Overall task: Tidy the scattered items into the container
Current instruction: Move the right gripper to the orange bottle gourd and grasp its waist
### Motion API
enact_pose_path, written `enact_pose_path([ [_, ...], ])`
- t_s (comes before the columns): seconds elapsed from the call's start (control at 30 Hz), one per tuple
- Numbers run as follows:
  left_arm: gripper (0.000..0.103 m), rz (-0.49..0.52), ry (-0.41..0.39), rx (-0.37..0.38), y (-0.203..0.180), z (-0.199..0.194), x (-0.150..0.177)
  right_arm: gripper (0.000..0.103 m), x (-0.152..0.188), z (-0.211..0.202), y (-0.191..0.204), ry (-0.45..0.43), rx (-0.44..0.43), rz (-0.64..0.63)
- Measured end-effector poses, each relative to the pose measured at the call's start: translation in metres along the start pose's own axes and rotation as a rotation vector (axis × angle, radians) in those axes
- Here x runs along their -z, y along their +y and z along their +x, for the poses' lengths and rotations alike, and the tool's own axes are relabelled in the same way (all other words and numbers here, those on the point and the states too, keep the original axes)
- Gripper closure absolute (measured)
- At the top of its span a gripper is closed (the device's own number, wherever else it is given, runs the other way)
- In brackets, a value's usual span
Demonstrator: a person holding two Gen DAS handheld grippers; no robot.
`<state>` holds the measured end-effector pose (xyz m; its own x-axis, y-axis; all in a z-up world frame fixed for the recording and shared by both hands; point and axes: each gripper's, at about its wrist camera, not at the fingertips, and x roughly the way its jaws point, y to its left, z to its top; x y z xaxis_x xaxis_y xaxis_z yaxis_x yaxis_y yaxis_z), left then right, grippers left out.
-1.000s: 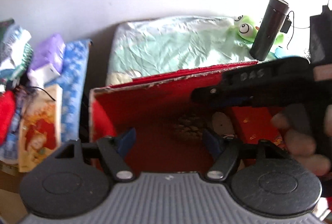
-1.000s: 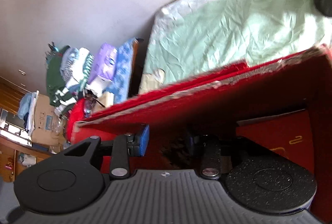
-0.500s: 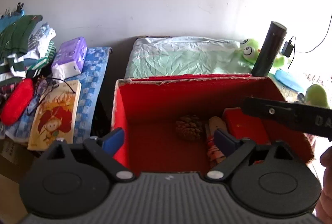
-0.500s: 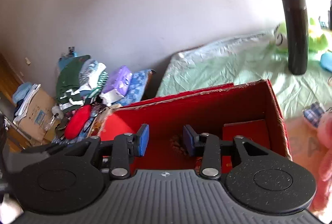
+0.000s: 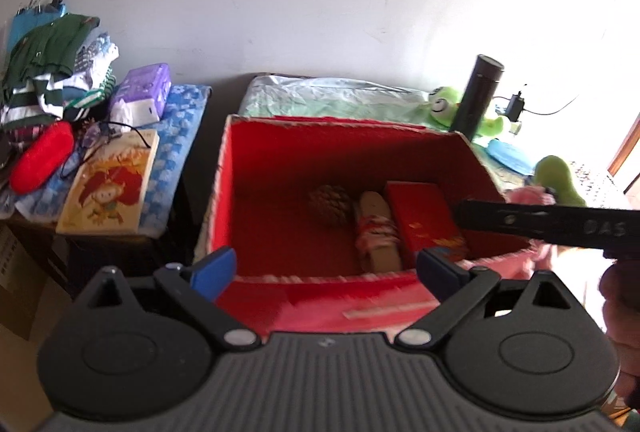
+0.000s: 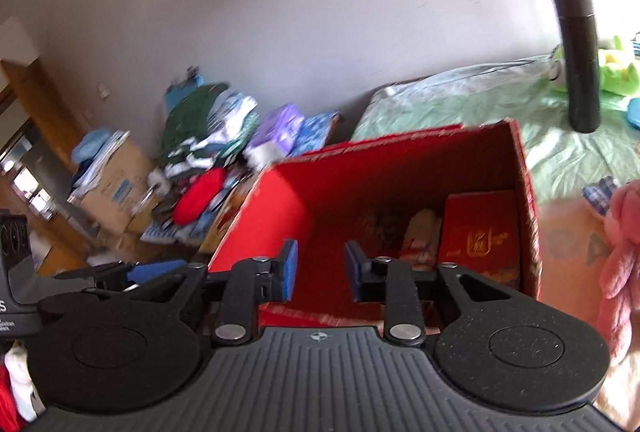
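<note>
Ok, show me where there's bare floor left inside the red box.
Free: the left half of the red cardboard box, from its left wall to the brown pine cone. Crowded: the right side, where cone, wrapped beige bundle and flat red packet sit.

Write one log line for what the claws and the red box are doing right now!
left claw: open, empty | right claw: open, empty | red box: holds pine cone, small red box | pink plush: outside
</note>
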<state>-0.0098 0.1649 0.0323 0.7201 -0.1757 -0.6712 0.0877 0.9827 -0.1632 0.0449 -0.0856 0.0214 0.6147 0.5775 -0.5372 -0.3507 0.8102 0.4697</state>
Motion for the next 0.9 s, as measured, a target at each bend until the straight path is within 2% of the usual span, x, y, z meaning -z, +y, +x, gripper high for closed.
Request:
enact_pose_path([
  [0.13, 0.005, 0.018, 0.004, 0.012, -0.02, -0.01, 0.015, 0.077, 0.013, -0.009, -0.001, 0.043, -0.051, -0.029],
  [0.37, 0.005, -0.034, 0.116, 0.012, -0.037, -0.01, 0.055, 0.077, 0.05, -0.011, -0.007, 0.169, -0.099, -0.023],
  [0.6, 0.005, -0.059, 0.196, -0.074, -0.044, -0.001, 0.094, 0.075, 0.072, 0.007, -0.027, 0.306, -0.123, 0.122],
  [0.77, 0.005, -0.085, 0.246, -0.091, -0.045, 0.018, 0.116, 0.073, 0.08, 0.018, -0.033, 0.364, -0.138, 0.192],
  [0.9, 0.008, -0.101, 0.278, -0.093, -0.044, 0.036, 0.127, 0.072, 0.086, 0.028, -0.027, 0.41, -0.136, 0.202],
])
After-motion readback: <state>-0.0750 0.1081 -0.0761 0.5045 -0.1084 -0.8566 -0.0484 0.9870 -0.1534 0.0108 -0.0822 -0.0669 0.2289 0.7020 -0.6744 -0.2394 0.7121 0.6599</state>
